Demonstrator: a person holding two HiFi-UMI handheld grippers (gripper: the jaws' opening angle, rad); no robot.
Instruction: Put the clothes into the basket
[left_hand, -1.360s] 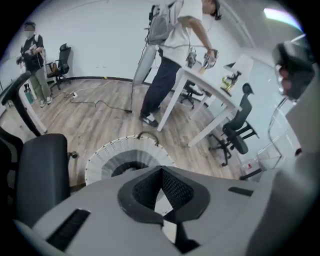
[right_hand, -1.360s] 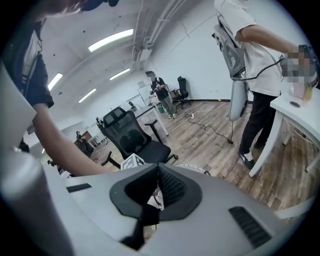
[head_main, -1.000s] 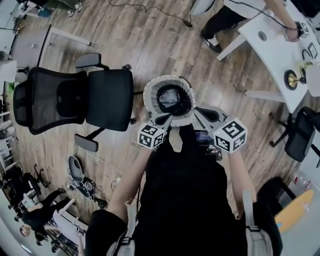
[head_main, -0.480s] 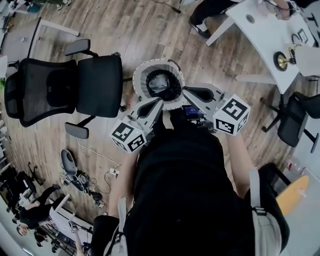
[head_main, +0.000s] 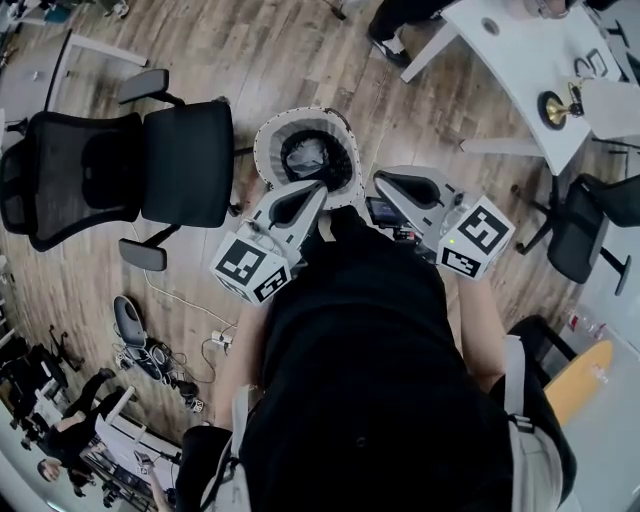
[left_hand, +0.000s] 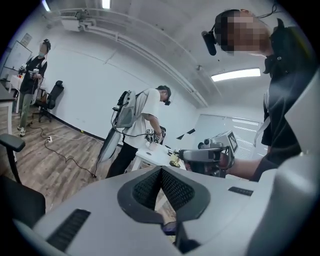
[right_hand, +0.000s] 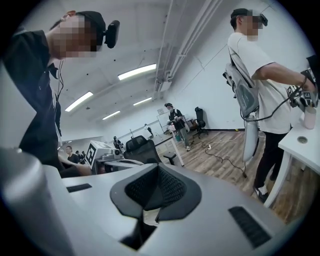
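On the wooden floor stands a round white basket (head_main: 268, 143) holding dark and grey clothes (head_main: 306, 160). Both grippers hang raised above and in front of it, level with my chest. The left gripper (head_main: 316, 187) points toward the basket's near rim; its jaws are shut with nothing between them, pads (left_hand: 161, 176) meeting. The right gripper (head_main: 380, 182) is beside it to the right, shut and empty as well, with its pads (right_hand: 158, 172) together. Each gripper view shows the other gripper (left_hand: 210, 156) (right_hand: 106, 159) alongside.
A black office chair (head_main: 130, 170) stands left of the basket. A white desk (head_main: 530, 70) with another person's legs (head_main: 400, 20) by it is at the upper right, and a second dark chair (head_main: 585, 230) at the right. Cables (head_main: 150, 350) lie at lower left.
Both grippers have risen from just over the basket up toward my chest, the left one more. The basket now shows farther up the head view.
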